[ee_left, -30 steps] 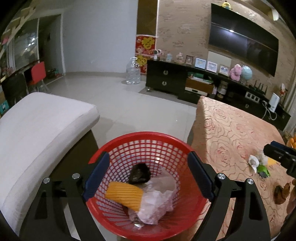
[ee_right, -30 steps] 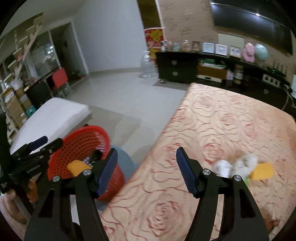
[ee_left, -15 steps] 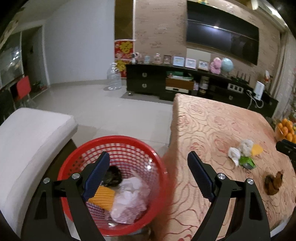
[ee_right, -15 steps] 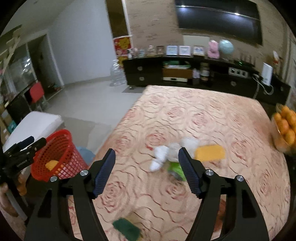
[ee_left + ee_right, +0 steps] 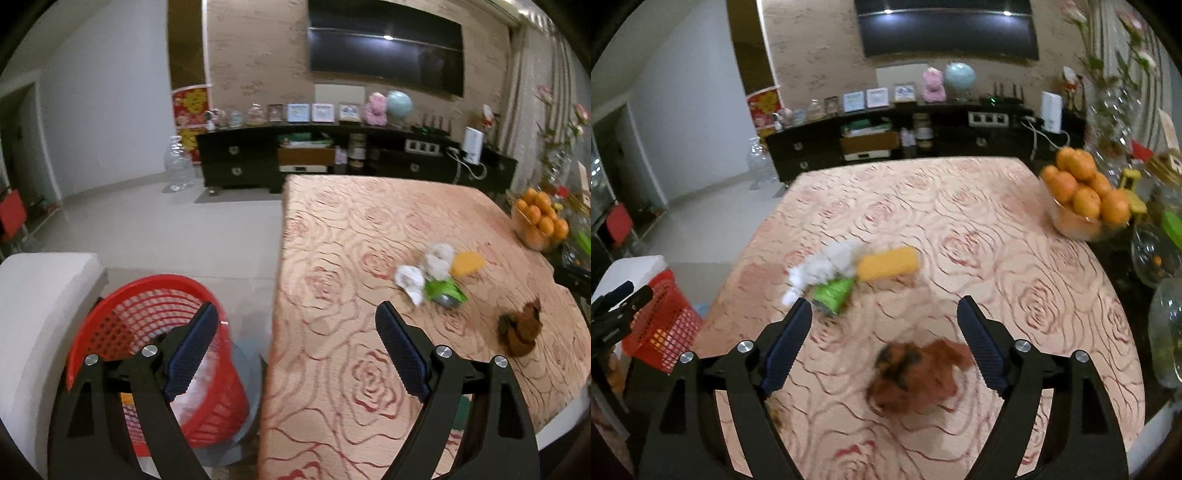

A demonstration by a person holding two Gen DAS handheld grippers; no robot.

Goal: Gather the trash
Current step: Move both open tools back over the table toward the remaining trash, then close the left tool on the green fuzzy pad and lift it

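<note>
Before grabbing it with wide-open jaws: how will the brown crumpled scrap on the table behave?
The brown crumpled scrap looks like wadded wrapper, so probably light and squashy. On the smooth tablecloth it may slide if nudged. It seems unlikely to roll.

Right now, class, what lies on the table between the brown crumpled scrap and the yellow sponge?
In the right wrist view, only bare rose-patterned tablecloth lies between the brown crumpled scrap and the yellow sponge; the green wrapper sits off to the left.
</note>
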